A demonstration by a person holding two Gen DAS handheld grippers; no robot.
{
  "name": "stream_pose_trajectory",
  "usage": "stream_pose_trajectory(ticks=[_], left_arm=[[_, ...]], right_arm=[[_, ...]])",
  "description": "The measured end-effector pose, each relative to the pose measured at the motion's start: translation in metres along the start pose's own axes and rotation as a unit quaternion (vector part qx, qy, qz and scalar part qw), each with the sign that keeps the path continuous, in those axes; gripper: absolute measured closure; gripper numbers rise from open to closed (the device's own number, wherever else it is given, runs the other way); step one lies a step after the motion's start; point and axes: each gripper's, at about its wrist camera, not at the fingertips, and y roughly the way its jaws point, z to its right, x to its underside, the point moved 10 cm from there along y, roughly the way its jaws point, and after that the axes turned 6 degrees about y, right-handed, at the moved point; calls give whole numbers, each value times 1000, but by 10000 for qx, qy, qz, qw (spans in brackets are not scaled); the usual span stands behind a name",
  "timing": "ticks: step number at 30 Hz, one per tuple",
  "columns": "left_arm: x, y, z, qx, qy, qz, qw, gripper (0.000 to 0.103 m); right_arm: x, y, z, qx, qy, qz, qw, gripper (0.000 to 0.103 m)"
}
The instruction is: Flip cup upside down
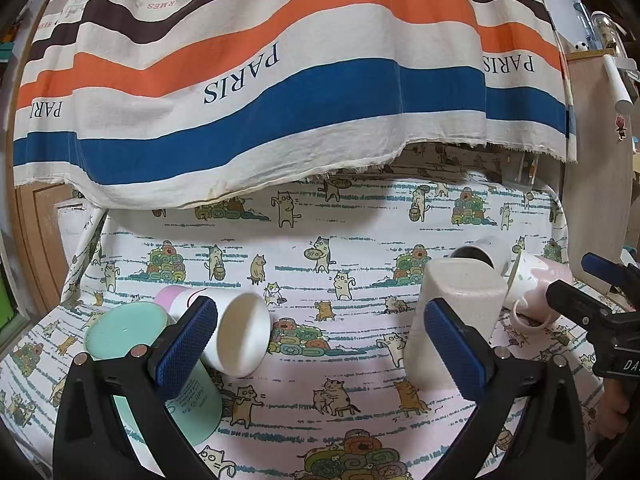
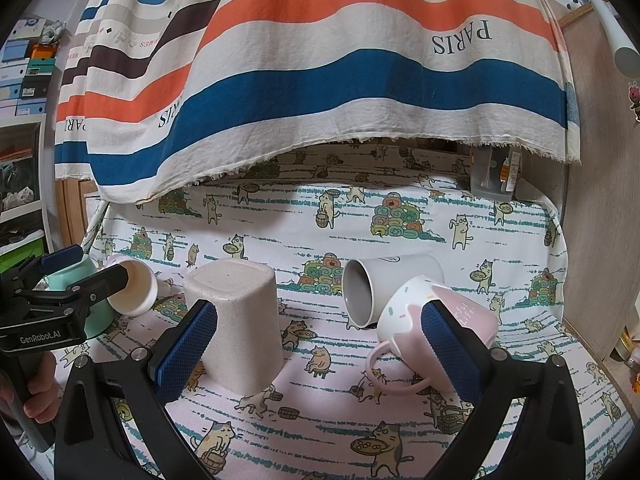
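Beige speckled cup (image 2: 236, 320) upside down mid-counter (image 2: 320, 420), both the left gripper (image 1: 320, 344) and right gripper (image 2: 320, 344) released, empty.

upturned cup (image 2: 236, 324) left, mugs (image 2: 436, 320) right
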Motion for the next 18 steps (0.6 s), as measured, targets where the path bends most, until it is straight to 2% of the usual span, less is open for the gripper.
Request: stream_pose_trajectory(ticks=[18], left_arm=[[0, 0, 0, -23, 2, 8, 10000, 0]], right_arm=[[0, 0, 0, 0, -3, -2, 10000, 1]])
